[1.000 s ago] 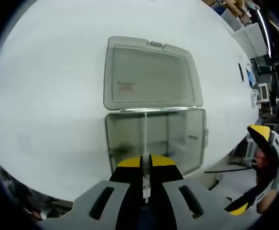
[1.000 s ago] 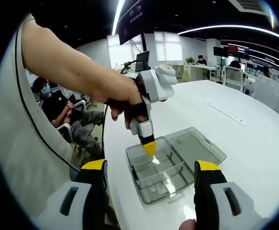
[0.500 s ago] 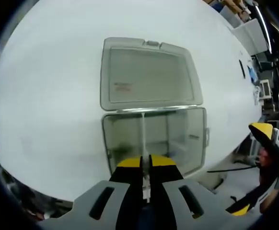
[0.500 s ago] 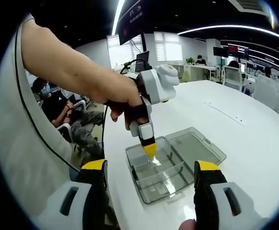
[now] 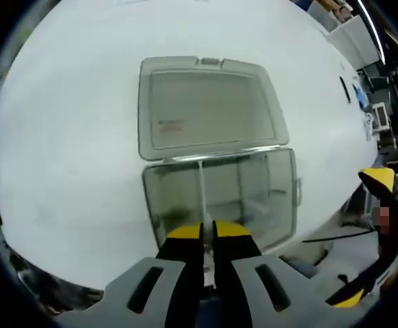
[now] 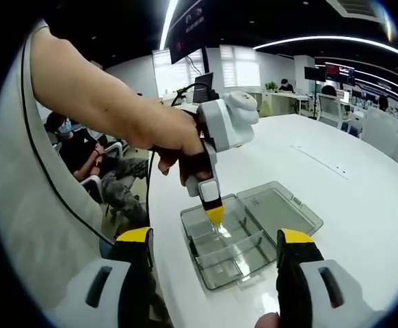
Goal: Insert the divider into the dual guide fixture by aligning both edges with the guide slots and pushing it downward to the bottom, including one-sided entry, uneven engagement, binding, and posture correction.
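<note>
Holding the clear divider (image 5: 202, 198) edge-on between nearly closed jaws, my left gripper (image 5: 208, 236) stands over the near half of the open plastic box (image 5: 284, 198), which sits on the white table (image 5: 62, 137) with its lid (image 5: 209, 106) folded flat away from me. I keep the grip high on the thin panel so its lower part is free to find the slots in the box walls; in the left gripper view the panel runs as a thin line from my yellow tips toward the hinge side, roughly square to the walls. From the right gripper view, the left gripper (image 6: 215, 217) points straight down into the box (image 6: 250, 236), which I judge suits a straight push. How deep the panel sits, and whether both edges are in their slots, I cannot tell. My right gripper (image 6: 213, 263) waits well back at the table's near edge, jaws spread wide and holding nothing, probably ready to steady the box or correct a tilt if the panel binds.
</note>
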